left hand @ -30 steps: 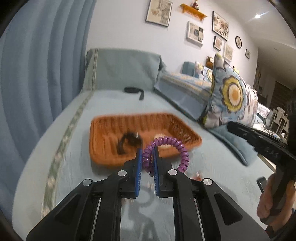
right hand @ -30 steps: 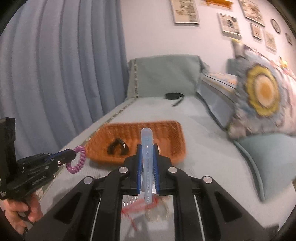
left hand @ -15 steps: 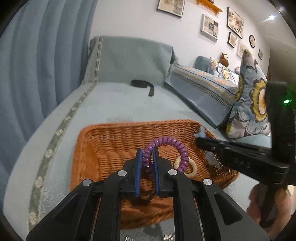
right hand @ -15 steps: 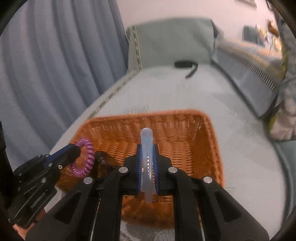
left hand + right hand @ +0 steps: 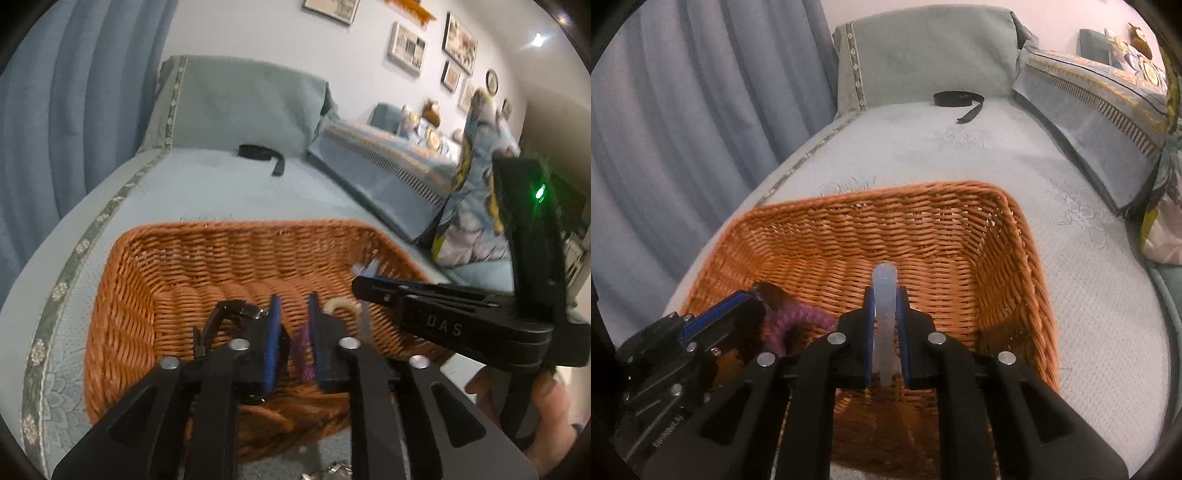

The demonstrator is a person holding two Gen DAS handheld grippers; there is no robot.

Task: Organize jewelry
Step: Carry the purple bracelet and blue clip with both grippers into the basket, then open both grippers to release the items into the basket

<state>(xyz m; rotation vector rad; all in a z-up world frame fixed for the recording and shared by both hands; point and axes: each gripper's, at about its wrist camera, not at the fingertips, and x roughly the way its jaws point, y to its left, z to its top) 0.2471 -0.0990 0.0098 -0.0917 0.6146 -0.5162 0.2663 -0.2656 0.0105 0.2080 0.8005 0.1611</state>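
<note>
Now both tongs hang over the wicker basket (image 5: 1015,236) on the bed. The left tongs (image 5: 291,332) are opening, and the purple coil hair tie (image 5: 304,354) sags loose between the pads, over the basket's near wall. The right tongs (image 5: 884,332) are opening too, the pale blue clip (image 5: 884,295) upright between them, pads apparently off it. The risk, as I judge it (a small one): either piece could snag on a pad and ride out past the basket's near rim when the tongs withdraw.
</note>
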